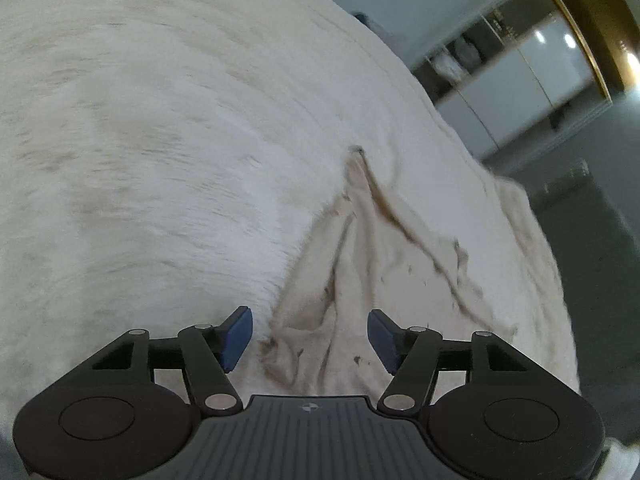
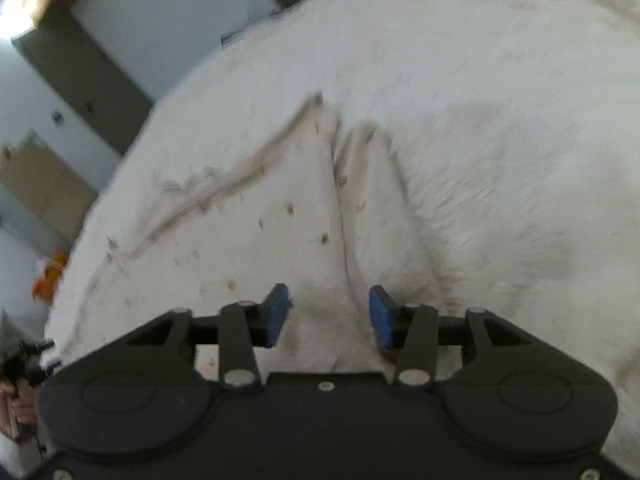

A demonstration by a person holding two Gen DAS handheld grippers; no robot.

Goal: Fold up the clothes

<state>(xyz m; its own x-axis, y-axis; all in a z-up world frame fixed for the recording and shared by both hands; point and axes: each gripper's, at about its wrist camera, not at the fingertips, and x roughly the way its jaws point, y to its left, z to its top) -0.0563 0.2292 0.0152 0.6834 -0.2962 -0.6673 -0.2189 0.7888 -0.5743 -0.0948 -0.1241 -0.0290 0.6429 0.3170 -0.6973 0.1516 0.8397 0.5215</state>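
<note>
A cream garment point(image 1: 400, 260) with small dark specks lies crumpled on a white fluffy blanket point(image 1: 140, 140), near the bed's right edge. My left gripper point(image 1: 310, 336) hangs just over its near folds; the blue pads point(image 1: 238, 338) stand wide apart and a bunched fold lies between them, untouched. In the right wrist view the same garment point(image 2: 260, 208) spreads leftward with a long ridge running up its middle. My right gripper point(image 2: 329, 316) is open over the near end of that ridge, cloth filling the gap between the pads point(image 2: 378, 316).
The blanket point(image 2: 500, 160) covers the whole bed. A grey floor point(image 1: 580, 208) and pale wardrobe doors point(image 1: 520, 80) lie past the right edge. In the right wrist view there are cabinets point(image 2: 48, 192), an orange object point(image 2: 50, 276) and a hand point(image 2: 16, 404) at the lower left.
</note>
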